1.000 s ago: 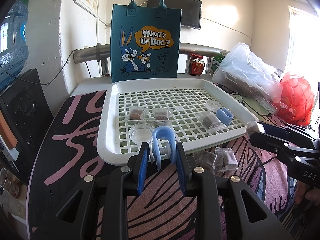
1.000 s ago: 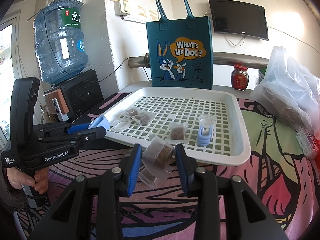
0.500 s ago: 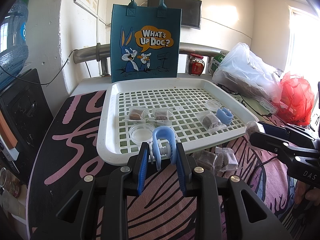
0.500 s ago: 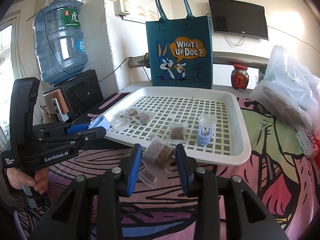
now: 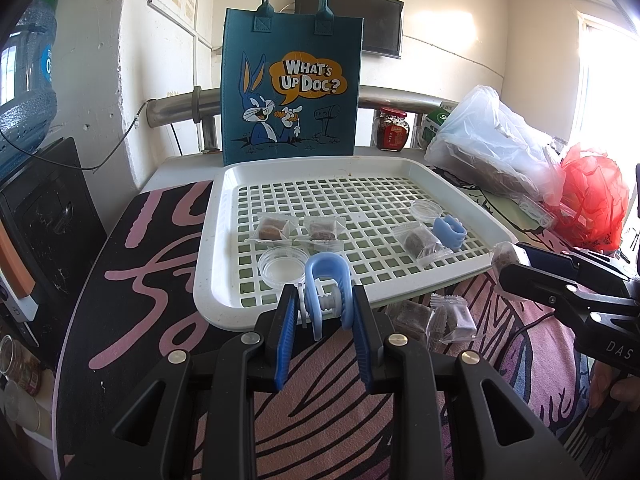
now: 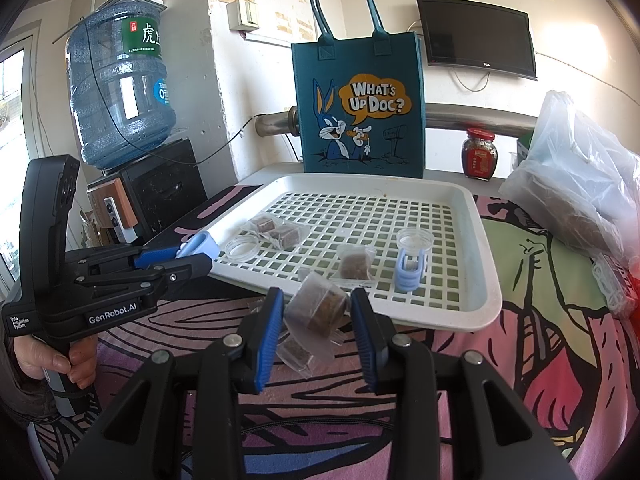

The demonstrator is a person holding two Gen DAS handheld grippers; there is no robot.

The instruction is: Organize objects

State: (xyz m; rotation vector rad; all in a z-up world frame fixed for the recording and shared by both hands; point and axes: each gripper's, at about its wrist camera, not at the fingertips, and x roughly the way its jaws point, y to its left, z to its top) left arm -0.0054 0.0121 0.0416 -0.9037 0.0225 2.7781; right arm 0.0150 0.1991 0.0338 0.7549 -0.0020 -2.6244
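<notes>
Our left claw (image 5: 323, 312) is nearly closed, its blue pads (image 5: 289, 332) pressing both sides of a light blue plastic clip (image 5: 325, 280), which sticks up over the near rim of the white slotted tray (image 5: 224, 300). Our right claw (image 6: 314, 312) stands a little wider and pinches a clear-wrapped brown snack cube (image 6: 320, 306), lifted off the bench (image 6: 540, 280) just short of the tray's front edge. Beneath it another wrapped cube (image 6: 296, 350) lies on the patterned cover; we think the two are apart, though the wrappers overlap in the right wrist view.

In the tray lie two wrapped cubes (image 5: 298, 229) side by side, a third wrapped cube (image 5: 418, 242), a second blue clip (image 5: 450, 233) and two small clear round dishes (image 5: 283, 267); the farther dish (image 5: 426, 209) sits just behind the second clip. A teal cartoon tote bag (image 5: 292, 88) stands upright behind the tray. A hand (image 6: 60, 364) grips the left claw's handle.
</notes>
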